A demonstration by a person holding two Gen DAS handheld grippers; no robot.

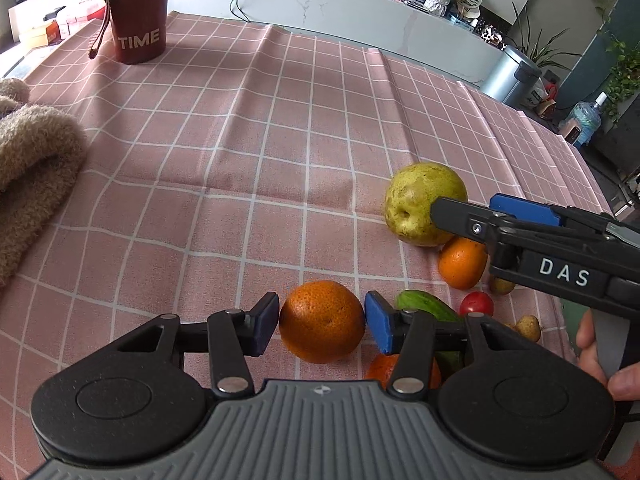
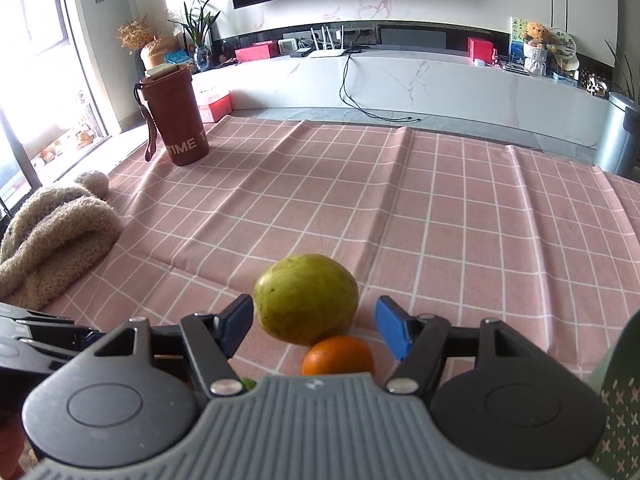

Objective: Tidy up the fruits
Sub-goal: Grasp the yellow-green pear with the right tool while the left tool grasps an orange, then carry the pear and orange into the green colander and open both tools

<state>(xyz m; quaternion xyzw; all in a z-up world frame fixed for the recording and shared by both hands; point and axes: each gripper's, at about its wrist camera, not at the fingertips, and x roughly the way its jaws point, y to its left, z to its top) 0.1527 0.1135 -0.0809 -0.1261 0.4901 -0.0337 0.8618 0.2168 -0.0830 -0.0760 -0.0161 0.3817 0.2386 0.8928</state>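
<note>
The left tool is seen spread wide around an orange on the pink checked counter, pads just beside its skin without clamping. The right tool is held apart around the green pear, a second orange half hidden beneath. A cucumber and a third orange are largely blocked by the left tool's linkage.

My left gripper is of matt black plastic, its pads of smooth blue rubber, with shiny metal rivets and a ribbed grey body. My right gripper looks the same. The orange has a dimpled, slightly glossy peel. The pear has a dull skin with brown specks. The tomato is smooth and glossy. The tablecloth is a creased matt woven cloth. The towel is fluffy and rough. The cup looks like matt plastic.
</note>
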